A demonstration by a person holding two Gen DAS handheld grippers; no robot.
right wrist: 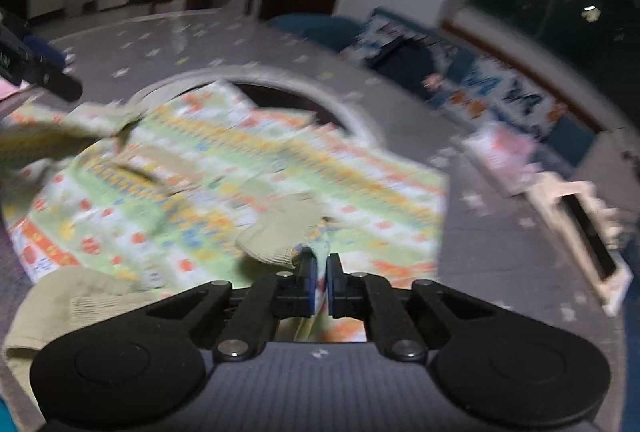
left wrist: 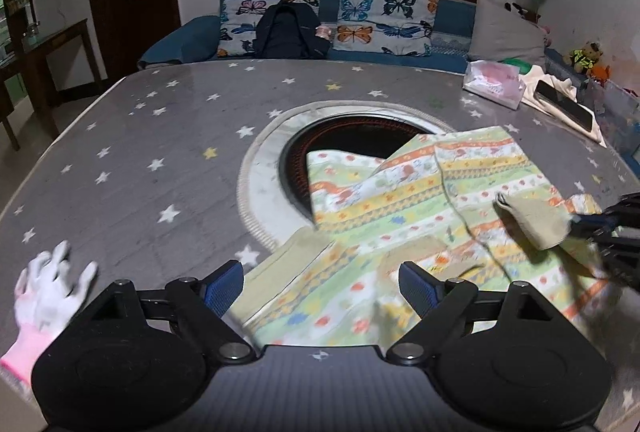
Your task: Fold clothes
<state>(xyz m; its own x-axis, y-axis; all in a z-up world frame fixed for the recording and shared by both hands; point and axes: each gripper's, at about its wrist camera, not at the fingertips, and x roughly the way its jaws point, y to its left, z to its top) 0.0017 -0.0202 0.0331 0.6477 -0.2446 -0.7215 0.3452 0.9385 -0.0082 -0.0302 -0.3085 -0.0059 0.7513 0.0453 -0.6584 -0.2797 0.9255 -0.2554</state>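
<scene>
The left gripper (left wrist: 322, 286) is open above the near edge of the garment (left wrist: 420, 191). The right gripper (right wrist: 322, 268) pinches its beige cuff (right wrist: 288, 232).

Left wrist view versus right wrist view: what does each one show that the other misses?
Only the left wrist view: a white-gloved hand on the table, the left gripper with jaws open over the garment's near edge, and a black bag on the sofa.

Only the right wrist view: the right gripper, jaws shut on a fold of the patterned garment.

Both: the garment, the starred table with its round opening, the butterfly cushions, the phone.
</scene>
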